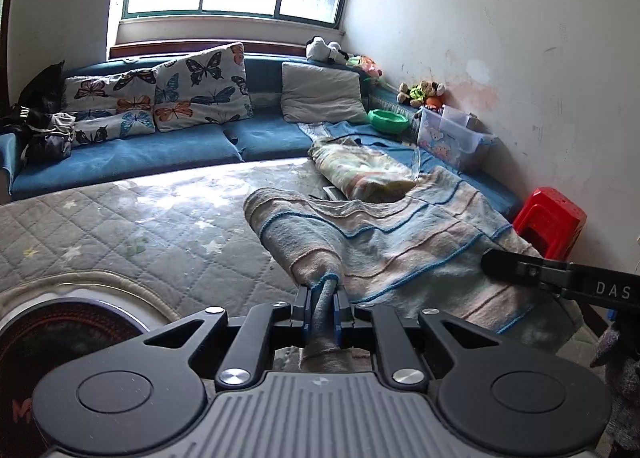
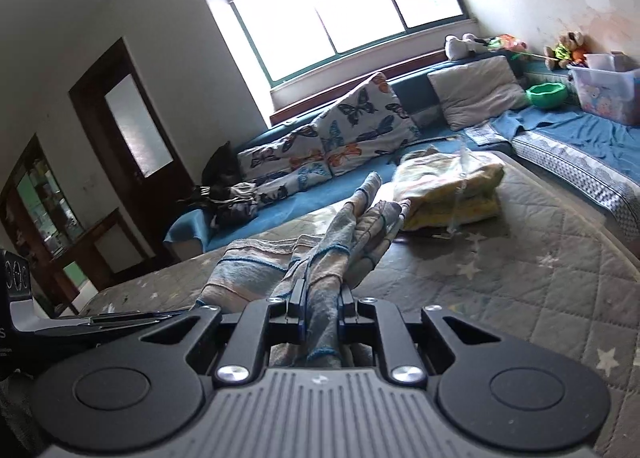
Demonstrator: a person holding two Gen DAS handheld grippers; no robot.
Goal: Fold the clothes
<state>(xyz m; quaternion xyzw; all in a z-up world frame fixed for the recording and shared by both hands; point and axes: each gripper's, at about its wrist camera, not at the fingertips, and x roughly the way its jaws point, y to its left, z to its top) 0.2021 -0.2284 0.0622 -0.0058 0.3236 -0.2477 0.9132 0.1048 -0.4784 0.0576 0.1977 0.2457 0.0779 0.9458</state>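
Both tongs, left [image 1: 322, 304] and right [image 2: 322, 308], pinch the striped towel [image 1: 400, 242], which stretches ahead over the quilted table [image 1: 120, 226].

A striped pastel towel [image 1: 392, 242] lies rumpled across the centre and lower right of the frame; a folded yellow-patterned cloth [image 1: 360, 170] sits just beyond it.

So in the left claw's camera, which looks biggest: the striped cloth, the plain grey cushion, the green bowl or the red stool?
As they look in the left wrist view:
1. striped cloth, though it lies nearest the camera
2. plain grey cushion
3. red stool
4. green bowl
The stool is partly hidden behind the cloth.
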